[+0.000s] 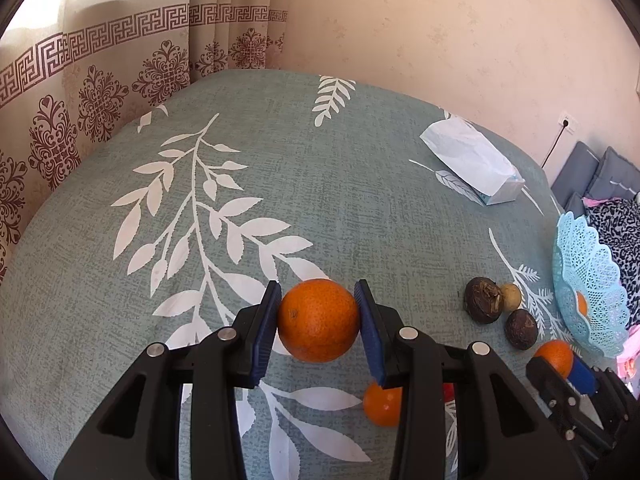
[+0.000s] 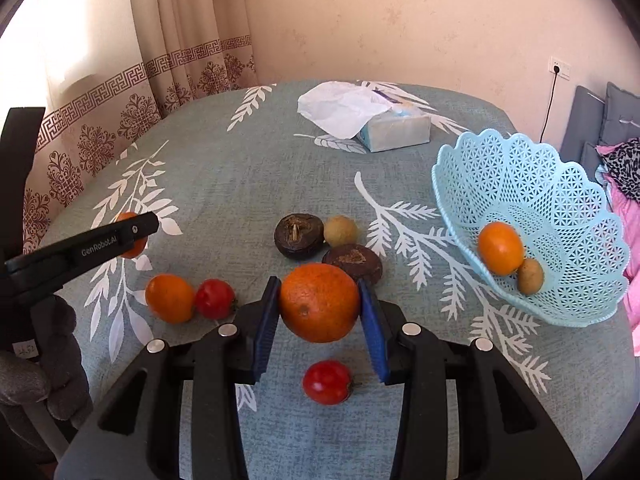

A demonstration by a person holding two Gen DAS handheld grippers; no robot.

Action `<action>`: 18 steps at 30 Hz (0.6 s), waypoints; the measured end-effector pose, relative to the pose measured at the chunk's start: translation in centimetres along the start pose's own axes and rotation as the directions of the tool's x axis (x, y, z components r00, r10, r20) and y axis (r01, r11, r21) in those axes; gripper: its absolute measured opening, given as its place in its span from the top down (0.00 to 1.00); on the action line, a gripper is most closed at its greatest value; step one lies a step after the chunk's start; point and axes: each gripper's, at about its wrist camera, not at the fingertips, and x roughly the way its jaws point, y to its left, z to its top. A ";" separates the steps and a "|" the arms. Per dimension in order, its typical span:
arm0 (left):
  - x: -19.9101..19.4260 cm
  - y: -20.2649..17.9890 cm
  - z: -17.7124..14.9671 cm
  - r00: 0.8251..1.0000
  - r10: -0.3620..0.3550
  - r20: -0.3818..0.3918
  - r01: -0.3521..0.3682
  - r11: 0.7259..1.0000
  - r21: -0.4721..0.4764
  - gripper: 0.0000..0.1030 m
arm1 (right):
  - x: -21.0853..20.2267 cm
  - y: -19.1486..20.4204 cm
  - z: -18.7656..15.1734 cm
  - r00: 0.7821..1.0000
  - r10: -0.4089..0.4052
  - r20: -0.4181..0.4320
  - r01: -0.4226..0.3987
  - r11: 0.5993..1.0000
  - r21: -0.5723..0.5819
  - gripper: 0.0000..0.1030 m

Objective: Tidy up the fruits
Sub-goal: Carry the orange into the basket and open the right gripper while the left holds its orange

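My left gripper (image 1: pixel 318 320) is shut on an orange (image 1: pixel 319 320), held above the tablecloth. My right gripper (image 2: pixel 320 304) is shut on another orange (image 2: pixel 319 302), also lifted. The light blue lattice basket (image 2: pixel 560 184) stands at the right and holds a small orange (image 2: pixel 500 248) and a yellowish fruit (image 2: pixel 530 276). On the cloth lie two dark brown fruits (image 2: pixel 298 235) (image 2: pixel 352 260), a pale round fruit (image 2: pixel 340 231), a small orange (image 2: pixel 170 298) and two red tomatoes (image 2: pixel 214 298) (image 2: pixel 327 382). The left gripper also shows in the right wrist view (image 2: pixel 132 236).
A tissue box (image 2: pixel 394 130) with a white sheet sticking out lies at the table's far side. The table (image 1: pixel 320 184) has a grey-green leaf-print cloth. A curtain hangs at the left, and cushions and cloth lie at the right beyond the basket (image 1: pixel 588 280).
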 end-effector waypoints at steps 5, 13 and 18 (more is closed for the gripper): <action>0.0 -0.4 -0.2 1.000 -0.004 0.003 0.004 1.000 0.018 0.63 | -2.0 -3.1 0.9 0.997 -0.059 0.056 0.055 0.996 0.071 0.61; -0.1 -0.6 -0.3 1.000 0.005 0.012 -0.006 1.000 0.028 0.63 | -4.1 -9.0 1.7 0.981 -0.165 0.098 0.143 0.968 0.204 0.61; 0.0 -0.8 -0.4 1.000 0.005 0.011 -0.006 0.999 0.033 0.63 | -4.4 -12.0 1.9 0.969 -0.227 0.099 0.195 0.946 0.260 0.61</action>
